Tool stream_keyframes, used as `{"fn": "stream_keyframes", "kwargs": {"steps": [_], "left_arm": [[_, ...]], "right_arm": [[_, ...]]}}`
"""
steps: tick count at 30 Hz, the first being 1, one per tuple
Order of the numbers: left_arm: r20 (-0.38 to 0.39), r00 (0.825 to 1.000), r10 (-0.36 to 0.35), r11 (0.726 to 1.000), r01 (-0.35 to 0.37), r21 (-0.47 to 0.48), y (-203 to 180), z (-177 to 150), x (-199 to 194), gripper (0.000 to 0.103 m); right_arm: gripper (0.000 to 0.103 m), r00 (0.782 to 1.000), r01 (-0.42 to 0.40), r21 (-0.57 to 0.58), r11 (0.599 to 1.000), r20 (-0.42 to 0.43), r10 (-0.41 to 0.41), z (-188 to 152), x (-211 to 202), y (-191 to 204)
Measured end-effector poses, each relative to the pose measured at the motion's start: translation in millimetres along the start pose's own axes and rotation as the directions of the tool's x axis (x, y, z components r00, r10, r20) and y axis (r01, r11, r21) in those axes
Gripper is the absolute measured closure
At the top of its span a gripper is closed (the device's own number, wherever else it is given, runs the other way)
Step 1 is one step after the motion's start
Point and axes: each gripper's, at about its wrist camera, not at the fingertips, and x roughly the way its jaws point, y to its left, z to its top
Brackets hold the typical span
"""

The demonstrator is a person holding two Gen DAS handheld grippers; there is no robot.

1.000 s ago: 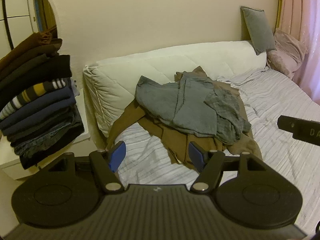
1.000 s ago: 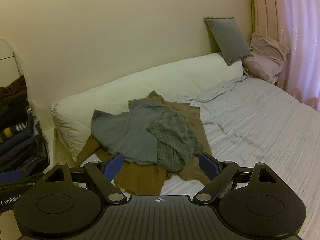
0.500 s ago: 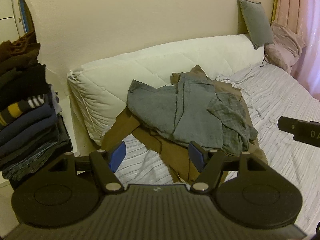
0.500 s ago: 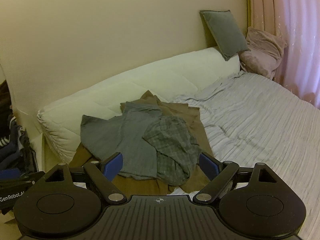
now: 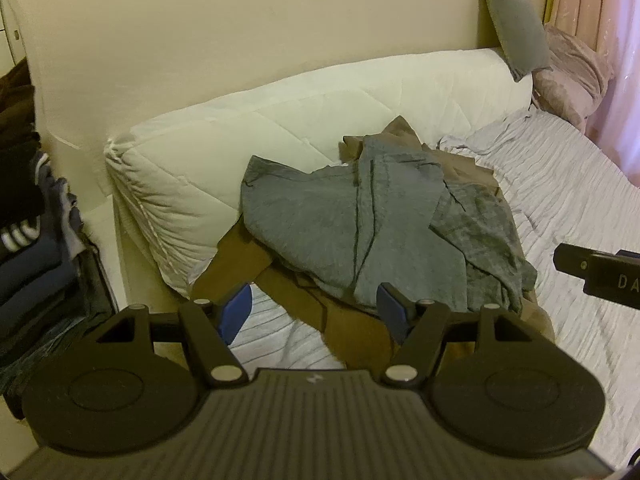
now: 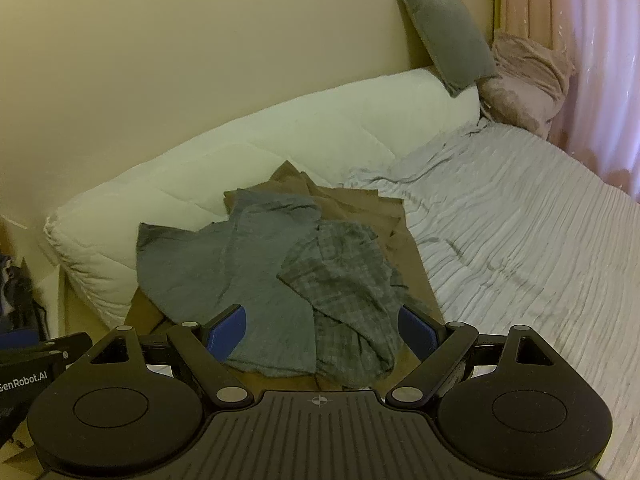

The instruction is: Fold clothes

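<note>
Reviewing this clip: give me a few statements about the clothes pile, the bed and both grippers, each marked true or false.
1. The left gripper is open and holds nothing. True.
2. The right gripper is shut on the checked grey garment. False: it is open, no cloth between its fingers.
3. The plain grey garment lies on top of the brown garment. True.
4. The clothes are already folded into a neat stack on the bed. False: they lie crumpled in a loose heap.
5. A grey square cushion leans against the wall. True.
</note>
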Motion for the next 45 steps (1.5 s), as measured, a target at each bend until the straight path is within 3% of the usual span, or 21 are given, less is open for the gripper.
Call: {"fn": "stream_keyframes", "kwargs": {"steps": [13,25,27,34,36,39,40,41,45], "left_arm": [[-0.087,0.995,-0.053,0.997,0.049,-0.054,14.0,18.1,89.1,0.041],[-0.177,0.973,-0.149,0.975,0.115,-0.189,30.1,11.3,182.6,0.045],[-0.194,0.968,-0.161,0.971,0.119,-0.207,31.2,7.6,195.1,0.046],[-0.233,0.956,-0.18,0.957,0.116,-0.265,36.4,0.1,234.9,0.046],[-0.234,0.955,-0.184,0.953,0.115,-0.281,38.6,-0.5,244.7,0.046],[-0.224,0.953,-0.203,0.942,0.128,-0.31,40.6,0.2,257.9,0.047],[-0.214,0.952,-0.217,0.937,0.142,-0.318,40.8,0.5,260.0,0.049],[-0.204,0.951,-0.23,0.932,0.156,-0.326,41.0,0.8,262.0,0.059],[-0.161,0.952,-0.261,0.926,0.2,-0.32,37.2,3.9,258.2,0.087]], "right_arm": [[0.017,0.996,-0.025,0.028,0.999,-0.086,0.027,7.4,88.0,0.5],[0.018,0.977,-0.075,0.074,0.994,-0.193,0.088,-7.5,175.8,-1.9],[0.036,0.973,-0.084,0.073,0.994,-0.208,0.098,-10.8,187.9,-1.9],[0.038,0.963,-0.062,0.059,0.996,-0.258,0.075,-22.5,221.2,-4.2],[0.059,0.965,-0.061,0.03,0.998,-0.252,0.067,-23.4,223.9,-1.7],[0.07,0.968,-0.069,0.015,0.998,-0.24,0.07,-23.0,222.0,-1.2],[0.077,0.97,-0.07,0.015,0.997,-0.234,0.071,-22.7,219.5,-1.4],[0.083,0.971,-0.073,0.013,0.997,-0.227,0.074,-22.3,216.3,-1.8],[0.095,0.978,-0.098,-0.011,0.995,-0.187,0.094,-18.0,197.2,0.8]]}}
